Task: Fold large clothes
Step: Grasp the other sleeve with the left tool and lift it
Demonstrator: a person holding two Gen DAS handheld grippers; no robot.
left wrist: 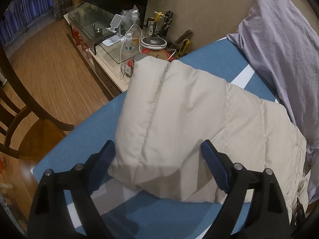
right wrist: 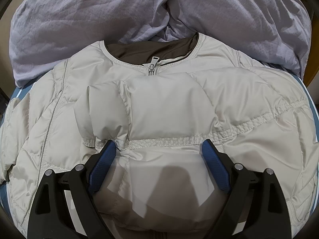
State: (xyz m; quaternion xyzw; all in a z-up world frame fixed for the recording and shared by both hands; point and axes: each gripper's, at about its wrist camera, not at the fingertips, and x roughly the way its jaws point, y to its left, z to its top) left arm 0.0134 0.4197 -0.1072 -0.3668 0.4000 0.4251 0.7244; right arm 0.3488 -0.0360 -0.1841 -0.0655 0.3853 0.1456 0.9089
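Only the right wrist view shows the zipper (right wrist: 152,64) and collar, pointing away toward the lavender bedding (right wrist: 79,20). The cream puffer jacket (right wrist: 169,109) lies on the blue bed (left wrist: 83,139); both the right gripper (right wrist: 159,157) and left gripper (left wrist: 158,157) gape empty. Beyond the left gripper stands a cluttered side table (left wrist: 111,67).

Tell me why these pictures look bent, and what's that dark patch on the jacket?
Both views use a fisheye lens: black corners, curved edges. In the right wrist view, the open right tool shadows the jacket; in the left wrist view, the floor bows.
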